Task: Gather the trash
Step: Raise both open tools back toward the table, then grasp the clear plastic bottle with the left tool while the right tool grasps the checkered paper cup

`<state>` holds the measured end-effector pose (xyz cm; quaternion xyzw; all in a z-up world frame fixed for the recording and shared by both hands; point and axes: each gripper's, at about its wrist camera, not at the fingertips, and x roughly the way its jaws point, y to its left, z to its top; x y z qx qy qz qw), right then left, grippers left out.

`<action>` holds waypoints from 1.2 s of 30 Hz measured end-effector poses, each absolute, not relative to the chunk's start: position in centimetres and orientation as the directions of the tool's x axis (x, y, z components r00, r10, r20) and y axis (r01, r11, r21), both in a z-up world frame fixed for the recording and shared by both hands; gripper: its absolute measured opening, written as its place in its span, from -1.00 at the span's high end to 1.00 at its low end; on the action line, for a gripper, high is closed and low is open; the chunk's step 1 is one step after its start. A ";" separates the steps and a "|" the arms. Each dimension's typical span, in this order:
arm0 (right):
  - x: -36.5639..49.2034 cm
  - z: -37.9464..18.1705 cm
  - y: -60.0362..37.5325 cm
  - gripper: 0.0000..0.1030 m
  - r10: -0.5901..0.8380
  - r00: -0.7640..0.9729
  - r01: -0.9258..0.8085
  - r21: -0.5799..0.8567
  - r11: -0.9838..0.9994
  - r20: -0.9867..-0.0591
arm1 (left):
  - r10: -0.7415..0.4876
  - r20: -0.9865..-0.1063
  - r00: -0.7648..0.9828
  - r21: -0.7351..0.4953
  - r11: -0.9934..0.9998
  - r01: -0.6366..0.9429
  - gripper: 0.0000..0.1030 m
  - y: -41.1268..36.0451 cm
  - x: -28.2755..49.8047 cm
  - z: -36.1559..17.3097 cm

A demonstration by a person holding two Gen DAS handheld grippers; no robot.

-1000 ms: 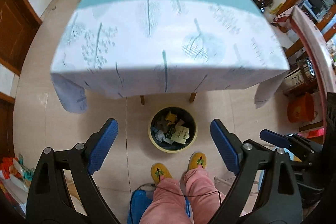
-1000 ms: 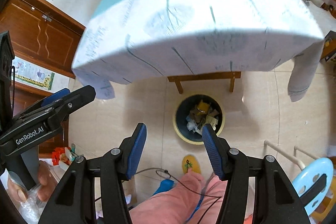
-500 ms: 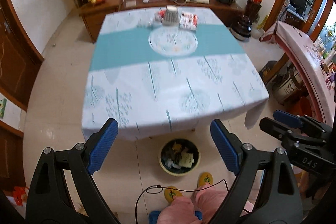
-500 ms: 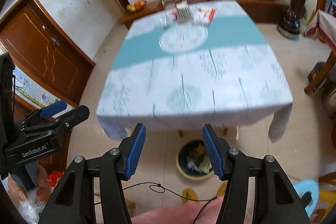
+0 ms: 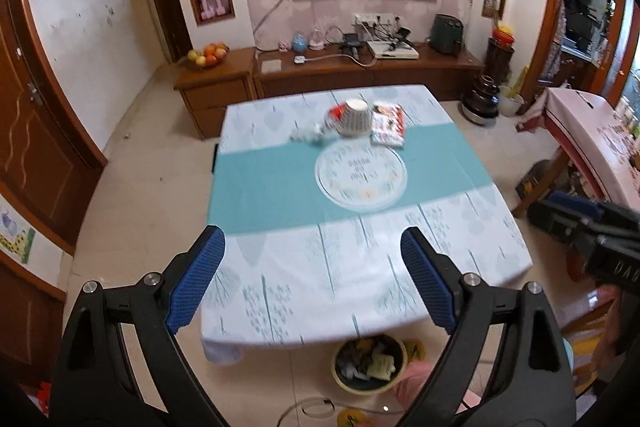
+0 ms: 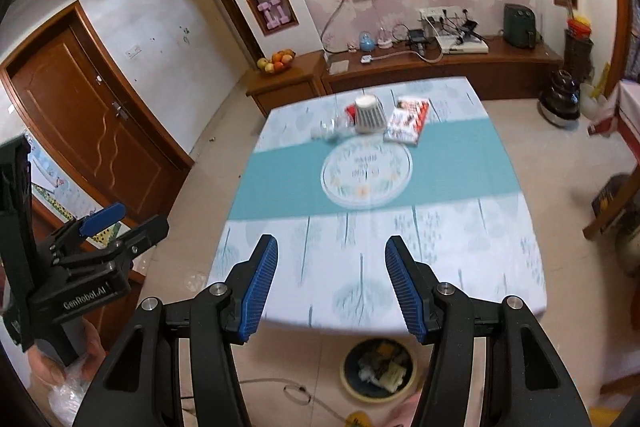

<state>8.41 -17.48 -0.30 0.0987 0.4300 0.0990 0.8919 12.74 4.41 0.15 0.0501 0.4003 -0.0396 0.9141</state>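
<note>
Both empty, open grippers, left gripper (image 5: 312,277) and right gripper (image 6: 332,283), have risen from the round yellow-rimmed trash bin (image 6: 378,371) toward wrappers on the cloth-covered table (image 6: 460,259).

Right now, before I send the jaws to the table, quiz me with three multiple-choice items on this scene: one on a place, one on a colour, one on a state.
1. Where is the trash bin?
A. on the table
B. on the floor by the table's near edge
C. on the wooden cabinet

2. What colour is the band across the tablecloth?
A. teal
B. red
C. yellow

3. How do the right gripper's jaws stand?
A. shut on a cup
B. shut on a wrapper
C. apart, with nothing between them

Answers:
1. B, the bin sits on the tiles just below the cloth's edge.
2. A, a teal strip runs under the round print.
3. C, only tablecloth shows between the blue pads.
</note>
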 end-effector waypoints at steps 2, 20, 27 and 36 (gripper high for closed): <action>11.8 0.8 -17.8 -0.11 0.260 0.614 -0.123 0.235 0.964 -0.745 | -0.010 -0.736 0.677 0.068 0.994 0.088 -0.71 4.3 15.2 0.4; 49.9 -8.9 -20.3 -0.17 0.336 0.468 -0.396 0.146 0.906 -0.818 | 0.134 -0.839 0.527 0.042 0.982 -0.182 -0.71 0.3 46.0 -10.4; 60.0 -19.5 -18.6 -0.17 0.324 0.401 -0.455 0.121 0.882 -0.857 | 0.155 -0.880 0.450 0.043 0.968 -0.249 -0.71 0.3 53.6 -17.9; 63.3 -27.6 -15.7 -0.17 0.328 0.365 -0.534 0.092 0.840 -0.871 | 0.136 -0.895 0.425 0.064 0.982 -0.179 -0.71 -0.3 56.1 -22.5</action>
